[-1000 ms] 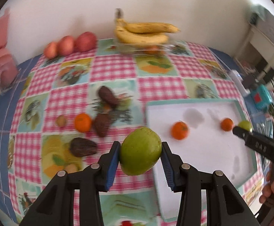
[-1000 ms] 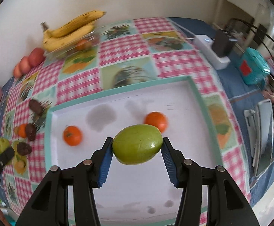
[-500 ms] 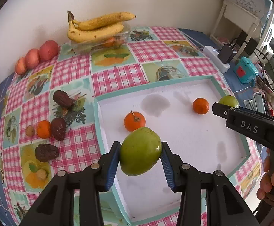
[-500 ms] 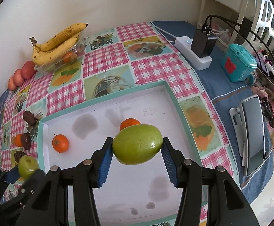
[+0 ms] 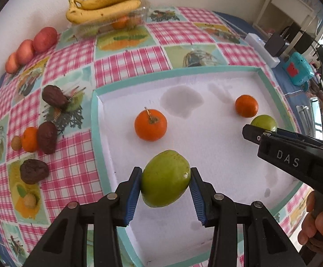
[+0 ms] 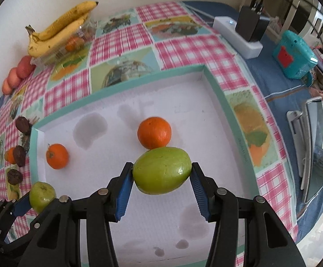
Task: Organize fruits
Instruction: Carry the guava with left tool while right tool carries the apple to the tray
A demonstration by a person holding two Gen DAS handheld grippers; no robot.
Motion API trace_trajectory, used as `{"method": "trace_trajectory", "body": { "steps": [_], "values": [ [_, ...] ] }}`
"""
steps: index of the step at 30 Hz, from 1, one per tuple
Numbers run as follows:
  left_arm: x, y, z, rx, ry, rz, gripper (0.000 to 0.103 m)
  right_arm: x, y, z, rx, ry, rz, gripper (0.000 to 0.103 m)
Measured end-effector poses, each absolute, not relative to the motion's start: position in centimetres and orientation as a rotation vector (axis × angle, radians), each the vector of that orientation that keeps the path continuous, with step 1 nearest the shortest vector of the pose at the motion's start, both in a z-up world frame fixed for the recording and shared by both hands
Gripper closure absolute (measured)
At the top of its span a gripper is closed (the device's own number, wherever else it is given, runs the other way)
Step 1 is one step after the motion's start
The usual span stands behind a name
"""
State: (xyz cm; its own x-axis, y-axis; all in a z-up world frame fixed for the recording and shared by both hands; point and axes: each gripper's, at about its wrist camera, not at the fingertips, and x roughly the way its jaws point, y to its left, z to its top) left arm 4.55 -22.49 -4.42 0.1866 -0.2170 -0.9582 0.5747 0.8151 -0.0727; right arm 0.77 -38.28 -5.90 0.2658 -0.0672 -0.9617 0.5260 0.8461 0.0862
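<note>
The white tray with its teal rim holds two oranges, one near the tray's middle and one toward its right rim. Above the tray, the left claw grips a green fruit, and the right claw grips another green fruit. A clear box past the tray's far rim carries bananas.
</note>
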Motion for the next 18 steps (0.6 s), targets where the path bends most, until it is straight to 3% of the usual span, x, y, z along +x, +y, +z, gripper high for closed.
{"method": "trace_trajectory", "body": {
  "steps": [18],
  "values": [
    [4.8, -22.7, -6.9, 0.353, 1.324, -0.564, 0.057, 1.1, -38.1, -7.2, 0.425, 1.278, -0.416, 0.05]
  ]
}}
